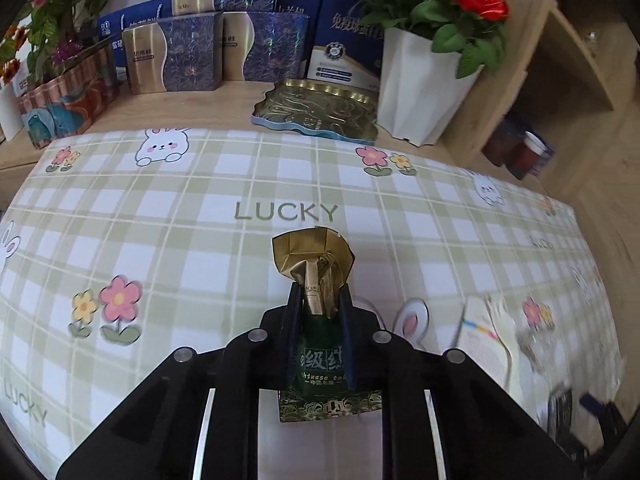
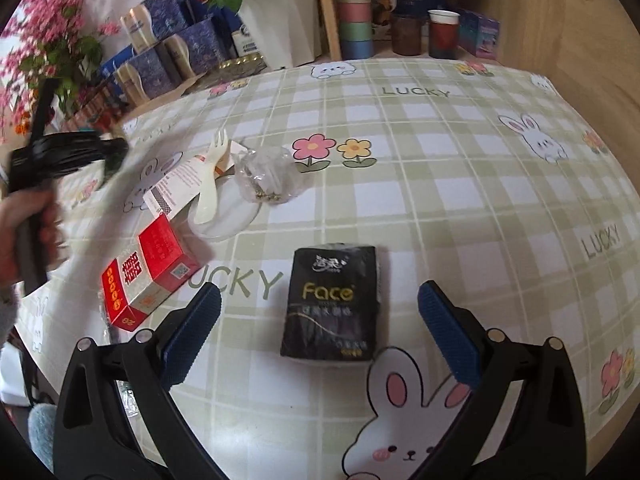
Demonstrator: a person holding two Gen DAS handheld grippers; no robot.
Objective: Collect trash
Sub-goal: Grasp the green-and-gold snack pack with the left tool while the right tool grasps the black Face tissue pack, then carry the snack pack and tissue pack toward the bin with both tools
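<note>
My left gripper is shut on a green and gold tea packet, whose crumpled gold top sticks out past the fingertips above the checked tablecloth. In the right wrist view my right gripper stands open over a black tissue pack marked "Face", which lies flat between the blue pads without touching them. To its left lie a red box, a white plastic fork, a printed paper strip, a crumpled clear wrapper and a white lid.
A white flower pot, a gold tin tray and blue gift boxes line the table's far side. Cups stand at the back in the right wrist view. A wooden wall bounds the right. A hand holds the blurred left gripper.
</note>
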